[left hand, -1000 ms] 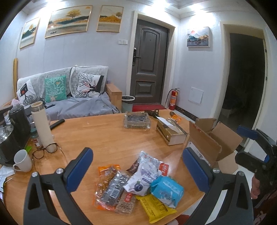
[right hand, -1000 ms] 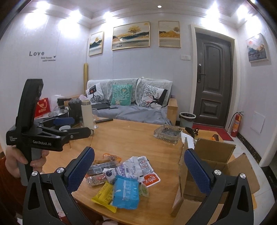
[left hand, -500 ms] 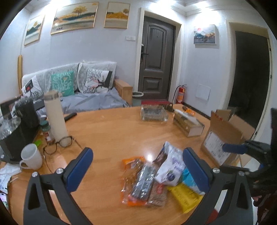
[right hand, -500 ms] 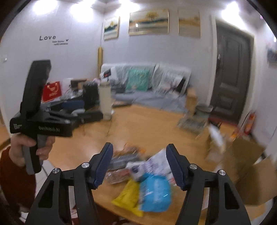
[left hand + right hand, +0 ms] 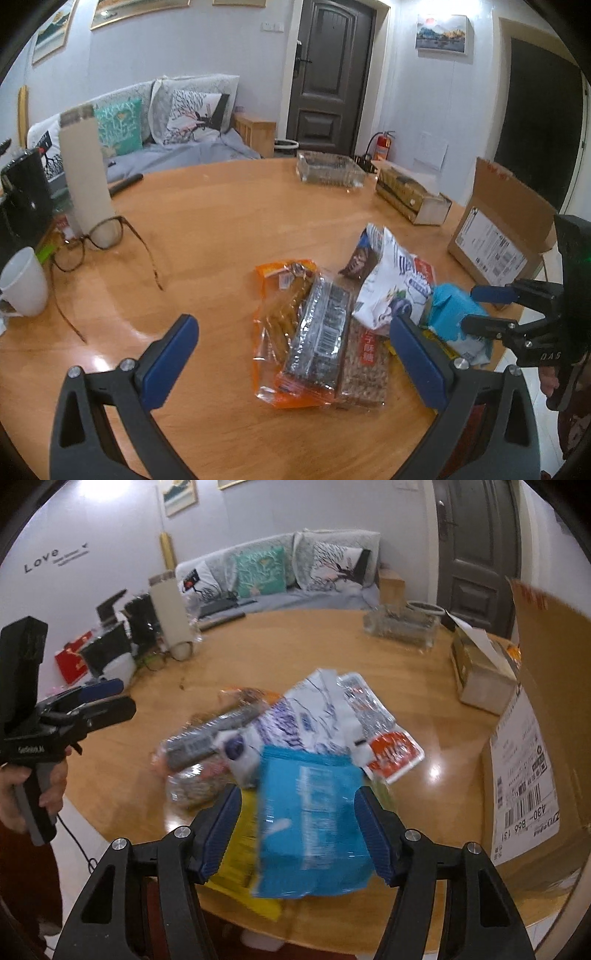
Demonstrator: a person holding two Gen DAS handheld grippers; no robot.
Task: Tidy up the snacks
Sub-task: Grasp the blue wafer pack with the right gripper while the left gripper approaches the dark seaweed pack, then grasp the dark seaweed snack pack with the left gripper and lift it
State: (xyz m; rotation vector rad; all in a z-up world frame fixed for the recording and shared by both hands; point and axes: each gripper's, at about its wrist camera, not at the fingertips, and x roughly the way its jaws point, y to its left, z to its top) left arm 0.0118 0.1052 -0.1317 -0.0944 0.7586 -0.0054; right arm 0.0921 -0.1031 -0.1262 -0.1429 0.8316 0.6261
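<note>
The crinkly blue plastic snack pouch [image 5: 310, 812], lying at the round wooden bench [image 5: 295, 657] edge, is straddled by the spread right gripper [image 5: 301, 834]; the yellow packet [image 5: 240, 845] underneath could be pinched too

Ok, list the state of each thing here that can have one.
right tool: open, fingers either side of the blue packet, grip not confirmed
left tool: open, empty
cardboard box: flaps open
glasses: unfolded, lying on the table
tissue box: open, tissue sticking out
</note>
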